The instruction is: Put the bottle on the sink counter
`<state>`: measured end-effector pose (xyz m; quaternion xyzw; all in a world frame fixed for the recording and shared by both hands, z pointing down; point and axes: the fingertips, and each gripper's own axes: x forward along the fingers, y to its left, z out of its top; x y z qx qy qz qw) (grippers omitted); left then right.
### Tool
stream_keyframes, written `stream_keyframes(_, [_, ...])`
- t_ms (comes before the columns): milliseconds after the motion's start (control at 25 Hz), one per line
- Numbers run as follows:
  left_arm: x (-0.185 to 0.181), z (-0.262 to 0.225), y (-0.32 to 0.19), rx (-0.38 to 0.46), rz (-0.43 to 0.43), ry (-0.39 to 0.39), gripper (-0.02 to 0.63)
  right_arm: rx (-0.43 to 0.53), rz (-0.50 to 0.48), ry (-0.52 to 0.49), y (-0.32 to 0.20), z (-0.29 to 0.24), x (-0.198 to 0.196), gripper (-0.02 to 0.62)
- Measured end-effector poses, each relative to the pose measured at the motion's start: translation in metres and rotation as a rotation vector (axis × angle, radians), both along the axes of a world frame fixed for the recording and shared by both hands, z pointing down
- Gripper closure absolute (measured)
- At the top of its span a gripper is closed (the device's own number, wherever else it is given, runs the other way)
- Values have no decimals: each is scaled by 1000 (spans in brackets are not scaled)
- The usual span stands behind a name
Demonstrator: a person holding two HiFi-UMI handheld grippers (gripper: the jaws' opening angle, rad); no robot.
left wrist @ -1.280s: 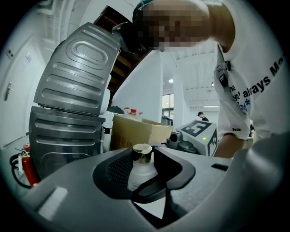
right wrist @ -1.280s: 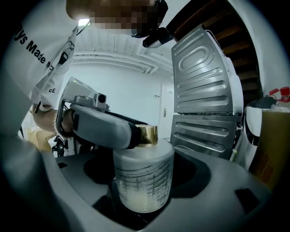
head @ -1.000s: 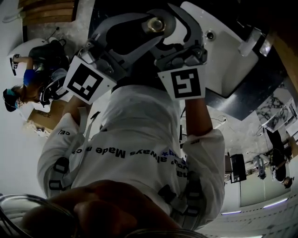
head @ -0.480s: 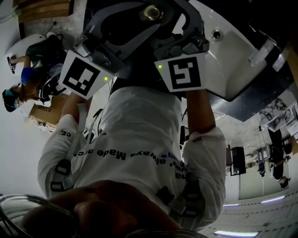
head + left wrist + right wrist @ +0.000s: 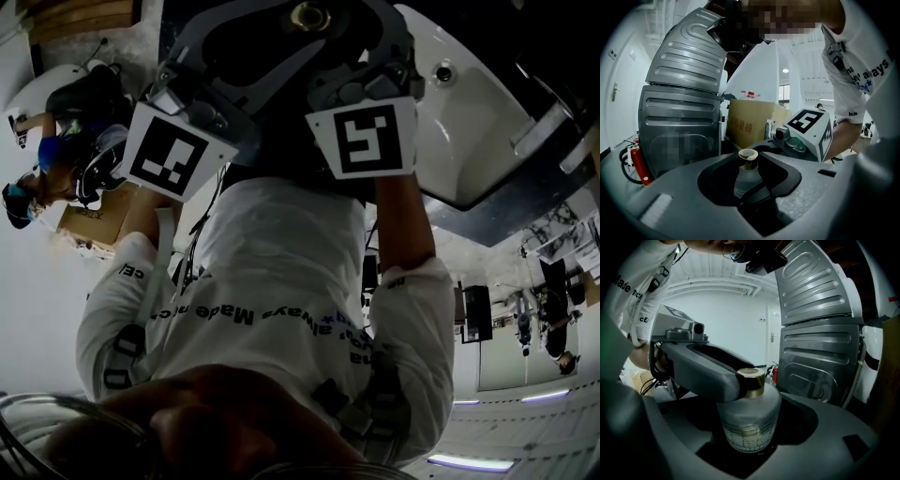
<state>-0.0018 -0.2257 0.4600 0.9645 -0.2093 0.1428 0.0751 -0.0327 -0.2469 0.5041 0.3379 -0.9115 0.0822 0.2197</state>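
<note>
Two tools, one bottle [image 5: 750, 411]: right hand-held gripper [image 5: 748, 439] clamps its body, left hand-held gripper [image 5: 749, 174] pinches its neck, likely steadying the carry.

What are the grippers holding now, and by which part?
The bottle: the right gripper grips its lower body; the left gripper seems closed on the neck, at the gold collar.

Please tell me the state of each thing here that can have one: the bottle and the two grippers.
bottle: upright, neck open with no cap, held by both grippers.
left gripper: shut on the bottle, at its gold neck.
right gripper: shut on the bottle, around its frosted body.
</note>
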Motion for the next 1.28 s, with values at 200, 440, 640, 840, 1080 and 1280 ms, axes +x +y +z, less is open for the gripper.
stream_keyframes(200, [0,10,-6,24,1,-32,474,-24,1,17,-6,12,-1,262])
stream_keyframes(440, [5,16,-5,46,-2,-63,474,-53,1,45,-4,21,2,262])
stream_keyframes(640, [3,21,-4,42,-6,-66,474,-67,-1,56,-2,26,1,262])
stream_keyframes(840, [1,24,-8,39,-8,-68,474,-77,-2,64,-5,30,-2,262])
stream_keyframes(1080, [0,23,-9,55,-11,-58,474,-67,-7,67,-7,30,-3,262])
stream_keyframes(1280, [-5,25,-9,80,-22,-45,474,-56,-20,69,-7,32,-8,262])
